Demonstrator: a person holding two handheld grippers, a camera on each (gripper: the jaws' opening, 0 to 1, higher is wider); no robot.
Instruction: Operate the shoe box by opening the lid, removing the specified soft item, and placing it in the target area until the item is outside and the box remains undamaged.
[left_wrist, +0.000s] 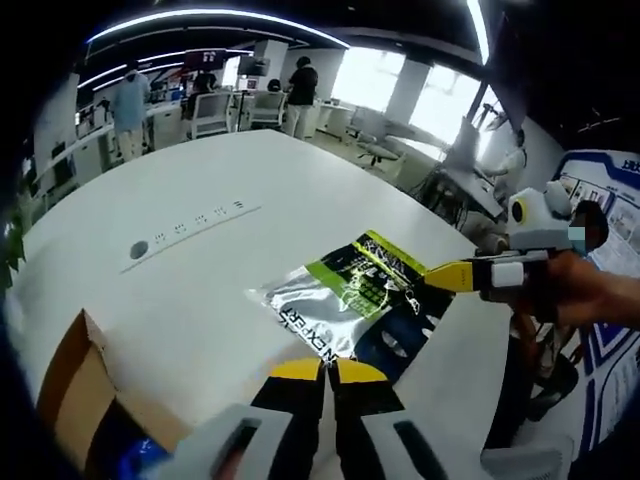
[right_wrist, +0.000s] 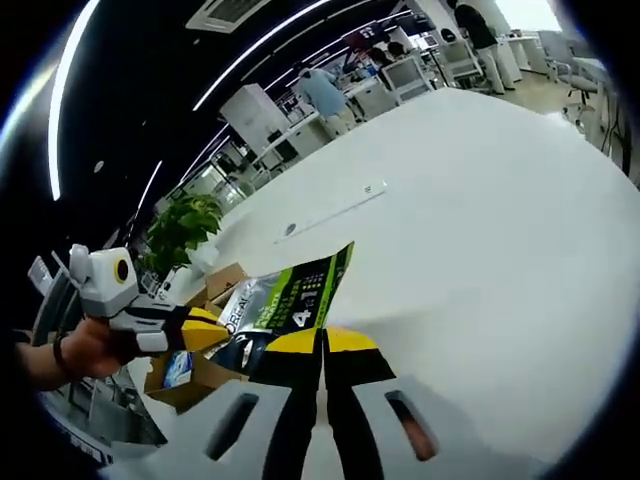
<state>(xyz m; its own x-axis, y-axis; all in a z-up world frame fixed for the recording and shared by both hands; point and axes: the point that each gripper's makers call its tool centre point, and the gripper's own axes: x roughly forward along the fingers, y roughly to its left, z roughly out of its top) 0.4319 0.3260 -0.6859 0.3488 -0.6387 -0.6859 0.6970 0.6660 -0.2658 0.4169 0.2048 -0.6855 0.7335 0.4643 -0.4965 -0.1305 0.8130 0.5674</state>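
A soft foil packet (left_wrist: 345, 300), silver, green and black, is stretched just over the white table (left_wrist: 180, 170). My left gripper (left_wrist: 327, 368) is shut at the packet's near corner. The right gripper (left_wrist: 432, 279) comes in from the right, shut on the packet's far edge. In the right gripper view the packet (right_wrist: 290, 295) runs up from my right gripper (right_wrist: 322, 342), and the left gripper (right_wrist: 212, 332) pinches its lower left corner. The open cardboard shoe box (left_wrist: 65, 395) stands at the lower left, with something blue inside; in the right gripper view the box (right_wrist: 205, 385) sits beneath the packet.
A strip of sockets (left_wrist: 190, 225) is set into the table top. The table's edge (left_wrist: 470, 330) runs close on the right, with chairs and desks beyond. People stand at far desks (left_wrist: 130, 100). A potted plant (right_wrist: 185, 225) stands past the box.
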